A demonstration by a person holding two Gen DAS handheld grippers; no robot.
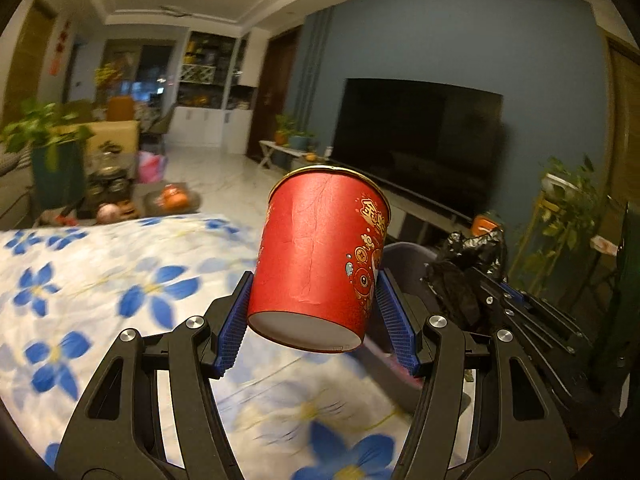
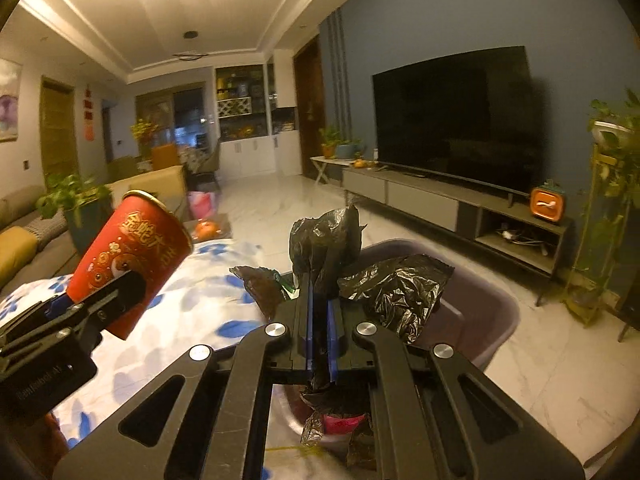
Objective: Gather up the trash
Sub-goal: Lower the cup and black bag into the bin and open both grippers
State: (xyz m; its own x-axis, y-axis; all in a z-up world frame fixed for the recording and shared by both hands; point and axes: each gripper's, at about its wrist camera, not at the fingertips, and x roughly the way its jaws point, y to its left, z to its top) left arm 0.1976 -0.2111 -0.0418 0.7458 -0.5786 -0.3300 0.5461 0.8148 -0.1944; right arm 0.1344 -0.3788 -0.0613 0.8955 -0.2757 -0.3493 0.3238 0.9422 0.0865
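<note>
Two pieces of trash are in my grip, neither yet dropped. My left gripper (image 1: pixel 316 316) is clamped on a red paper cup (image 1: pixel 320 260), blue pads (image 1: pixel 232 328) pressing its lower wall from either side; the cup tilts with its gold rim toward 12 o'clock, clear of the blue-flowered tablecloth (image 1: pixel 100 288) below. My right gripper (image 2: pixel 320 320) has its fingers drawn together on a crumpled black plastic bag (image 2: pixel 392 288), which bunches out past the tips at 12 and 2 o'clock and trails under the fingers at 6 o'clock.

Judged from this, pickup is done for both items; carrying over and release are left. A purple bin (image 2: pixel 492 312), at 3 o'clock of my right fingertips and just beyond the table edge, looks like the likely destination.

Views compared: the right wrist camera shows the bin's rim and wall, something pink low at 6 o'clock beneath the bag, and my left gripper with its cup at 9 o'clock. The left wrist camera shows the cup's white base and both pad contacts, with the bag at 3 o'clock; there the bin is only a dark curve behind the cup.
</note>
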